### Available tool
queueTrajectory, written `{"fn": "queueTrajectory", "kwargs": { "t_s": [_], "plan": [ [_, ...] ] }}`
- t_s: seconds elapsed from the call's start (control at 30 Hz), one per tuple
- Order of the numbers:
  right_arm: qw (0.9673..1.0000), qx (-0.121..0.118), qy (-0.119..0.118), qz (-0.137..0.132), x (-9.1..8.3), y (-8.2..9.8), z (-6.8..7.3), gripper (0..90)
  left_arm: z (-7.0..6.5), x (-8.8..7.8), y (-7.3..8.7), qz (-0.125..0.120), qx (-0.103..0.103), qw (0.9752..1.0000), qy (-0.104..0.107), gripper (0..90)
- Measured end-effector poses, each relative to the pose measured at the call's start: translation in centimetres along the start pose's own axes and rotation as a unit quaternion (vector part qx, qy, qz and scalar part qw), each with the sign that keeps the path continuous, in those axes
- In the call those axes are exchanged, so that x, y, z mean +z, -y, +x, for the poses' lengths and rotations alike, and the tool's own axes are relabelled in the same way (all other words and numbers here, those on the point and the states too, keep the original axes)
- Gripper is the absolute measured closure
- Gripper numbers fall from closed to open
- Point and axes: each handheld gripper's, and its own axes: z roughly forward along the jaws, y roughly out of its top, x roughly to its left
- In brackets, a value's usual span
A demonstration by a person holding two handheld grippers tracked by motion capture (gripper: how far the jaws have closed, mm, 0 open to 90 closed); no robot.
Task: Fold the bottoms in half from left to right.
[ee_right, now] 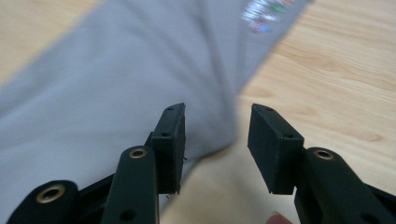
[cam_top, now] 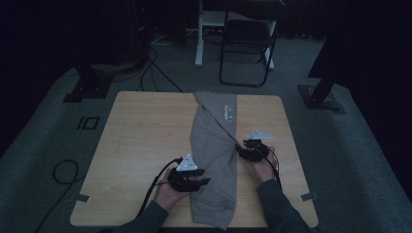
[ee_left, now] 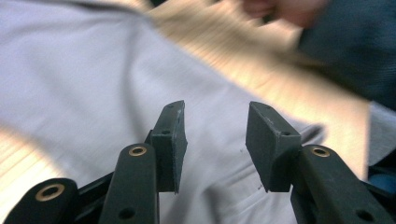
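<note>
A grey garment (cam_top: pixel 216 141) lies folded into a long strip down the middle of the wooden table (cam_top: pixel 145 126), with a small printed patch (cam_top: pixel 228 112) near its far end. My left gripper (cam_top: pixel 204 180) sits at the strip's left edge near the front. In the left gripper view this gripper (ee_left: pixel 215 140) is open over the grey cloth (ee_left: pixel 93 84), with nothing between the pads. My right gripper (cam_top: pixel 239 148) rests at the strip's right edge, midway along. It (ee_right: pixel 215 140) is open too, straddling the cloth's edge (ee_right: pixel 116 84) and bare wood, and the patch (ee_right: pixel 266 16) lies ahead.
A folding chair (cam_top: pixel 245 39) stands on the carpet beyond the table. Dark stand bases sit at the far left (cam_top: pixel 87 87) and far right (cam_top: pixel 318 94). A cable loop (cam_top: pixel 63 170) lies on the floor at the left. The left gripper view catches the other sleeve (ee_left: pixel 350 42).
</note>
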Motion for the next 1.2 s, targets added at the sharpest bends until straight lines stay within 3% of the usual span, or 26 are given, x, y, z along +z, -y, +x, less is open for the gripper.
{"fn": "queueTrajectory", "kwargs": {
  "t_s": [0.07, 0.17, 0.2, 0.23, 0.3, 0.37, 0.5, 0.53, 0.73, 0.87, 1.13, 1.2],
  "plan": [
    [0.9987, -0.032, -0.039, -0.007, -2.5, 1.3, 2.4, 57.2, 0.3, -0.1, 1.4, 0.016, -0.010, 0.9998, -0.008, 56.6],
    [0.9975, -0.041, -0.056, -0.006, -3.3, 1.9, 3.2, 58.0, 0.4, 0.0, 1.7, 0.022, -0.011, 0.9997, -0.009, 56.0],
    [0.9965, -0.044, -0.071, -0.006, -3.9, 2.5, 3.8, 58.4, 0.2, 0.0, 2.6, 0.031, -0.018, 0.9994, 0.000, 56.0],
    [0.9905, -0.051, -0.128, 0.004, -5.9, 4.9, 6.1, 58.8, -0.3, 0.1, 3.2, 0.039, -0.014, 0.9991, 0.011, 55.3],
    [0.9889, -0.055, -0.138, 0.005, -6.3, 5.4, 6.6, 58.5, -0.8, 0.1, 3.6, 0.043, -0.006, 0.9990, 0.014, 54.3],
    [0.9830, -0.057, -0.174, 0.015, -8.2, 7.4, 8.2, 57.8, -1.7, 0.2, 3.8, 0.044, 0.004, 0.9987, 0.026, 53.3],
    [0.9807, -0.052, -0.188, 0.017, -9.1, 8.5, 8.8, 57.2, -2.3, 0.6, 3.8, 0.050, 0.016, 0.9983, 0.027, 52.8],
    [0.9782, -0.054, -0.199, 0.022, -9.3, 9.1, 9.1, 57.1, -2.3, 1.0, 3.8, 0.056, 0.015, 0.9980, 0.027, 52.9],
    [0.9748, -0.074, -0.205, 0.048, -8.3, 9.7, 9.7, 63.2, -2.6, 1.6, 4.1, 0.066, 0.023, 0.9974, 0.020, 57.7],
    [0.9767, -0.088, -0.184, 0.067, -7.4, 9.6, 9.9, 69.4, -2.5, 2.0, 4.0, 0.058, 0.023, 0.9981, 0.001, 61.3],
    [0.9800, -0.109, -0.154, 0.063, -6.3, 8.7, 9.5, 75.6, -1.7, 2.7, 3.4, 0.048, 0.016, 0.9981, -0.035, 69.5],
    [0.9814, -0.109, -0.146, 0.059, -5.4, 8.1, 9.0, 75.7, -0.8, 3.3, 2.8, 0.046, 0.014, 0.9976, -0.049, 69.5]
  ]
}}
